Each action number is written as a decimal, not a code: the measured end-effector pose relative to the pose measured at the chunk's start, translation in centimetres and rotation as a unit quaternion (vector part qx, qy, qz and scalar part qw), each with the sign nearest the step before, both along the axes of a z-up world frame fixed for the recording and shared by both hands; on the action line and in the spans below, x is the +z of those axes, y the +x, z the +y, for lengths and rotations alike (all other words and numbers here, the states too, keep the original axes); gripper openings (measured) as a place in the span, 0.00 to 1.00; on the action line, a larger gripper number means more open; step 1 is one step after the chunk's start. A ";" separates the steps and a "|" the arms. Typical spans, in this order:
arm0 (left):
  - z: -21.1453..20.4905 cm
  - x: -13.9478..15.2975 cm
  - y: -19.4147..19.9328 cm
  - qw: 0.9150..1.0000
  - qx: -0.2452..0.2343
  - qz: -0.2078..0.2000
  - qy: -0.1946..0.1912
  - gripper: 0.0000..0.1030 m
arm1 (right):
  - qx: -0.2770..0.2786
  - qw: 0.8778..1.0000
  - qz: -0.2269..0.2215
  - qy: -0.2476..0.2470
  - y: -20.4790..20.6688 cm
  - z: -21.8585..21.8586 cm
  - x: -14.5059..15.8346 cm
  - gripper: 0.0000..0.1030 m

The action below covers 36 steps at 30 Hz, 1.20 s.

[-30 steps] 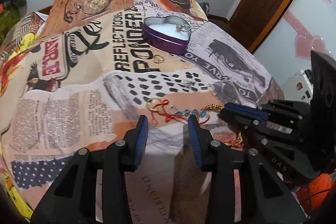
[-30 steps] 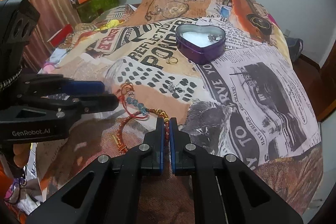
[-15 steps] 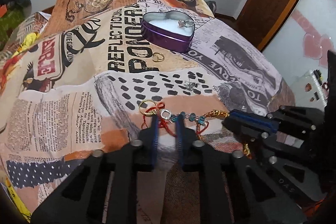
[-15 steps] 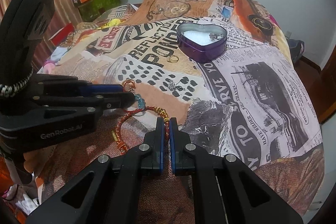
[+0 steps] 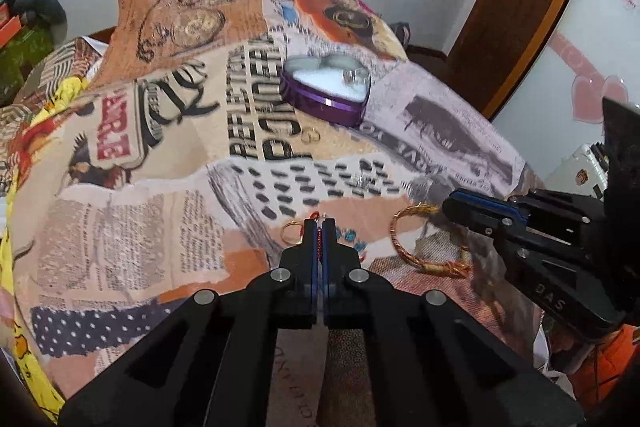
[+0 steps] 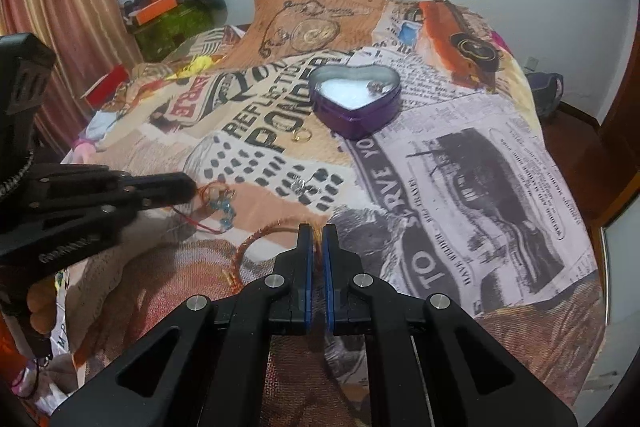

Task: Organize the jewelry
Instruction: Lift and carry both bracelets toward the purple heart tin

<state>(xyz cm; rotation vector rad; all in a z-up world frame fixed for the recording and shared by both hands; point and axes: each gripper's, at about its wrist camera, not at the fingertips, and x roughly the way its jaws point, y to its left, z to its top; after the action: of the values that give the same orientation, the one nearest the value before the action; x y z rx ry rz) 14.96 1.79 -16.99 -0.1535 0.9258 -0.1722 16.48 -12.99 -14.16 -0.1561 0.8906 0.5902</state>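
My left gripper (image 5: 319,223) is shut on a red cord bracelet (image 5: 319,241) with blue beads (image 5: 350,235) and a gold ring (image 5: 289,229) at its end. In the right wrist view that bracelet (image 6: 222,207) hangs from the left gripper's tip (image 6: 189,187), just above the cloth. My right gripper (image 6: 316,229) is shut on a gold braided bangle (image 6: 250,247), which lies curved on the cloth to its left. The bangle (image 5: 416,247) also shows beside the right gripper (image 5: 446,205). A purple heart-shaped tin (image 6: 356,107) stands open farther back with a small piece inside.
A newspaper-print cloth (image 6: 480,167) covers the bed. A small gold ring (image 6: 303,135) lies near the tin, and a silver piece (image 6: 302,185) on the black-dotted patch. Curtains and clutter (image 6: 160,11) stand at the far left, a wooden door (image 5: 520,7) at the right.
The left gripper's jaws came forward and closed on the red cord bracelet, then raised it a little. The right gripper stayed shut on the bangle.
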 end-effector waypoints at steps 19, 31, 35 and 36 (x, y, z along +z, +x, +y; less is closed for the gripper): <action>3.0 2.4 -0.3 0.999 0.021 -0.038 0.017 0.00 | 0.006 0.999 0.039 -0.003 1.9 0.4 -0.4 0.14; 3.1 -1.1 -0.1 0.999 -0.014 0.015 0.026 0.31 | 0.023 0.999 0.021 -0.027 3.2 1.9 -1.1 0.39; 2.4 -2.0 0.1 0.999 -0.031 0.025 0.024 0.31 | 0.030 0.999 0.020 -0.038 3.8 2.2 -1.5 0.39; 2.2 -2.3 0.2 0.999 -0.033 0.027 0.026 0.31 | 0.031 0.999 0.020 -0.040 4.0 2.3 -1.6 0.39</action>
<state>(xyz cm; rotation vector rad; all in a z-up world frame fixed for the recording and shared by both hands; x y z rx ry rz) 15.14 4.02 -19.31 -0.0789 0.9887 -0.2052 20.44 -10.74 -15.78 -0.2453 0.9515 0.6176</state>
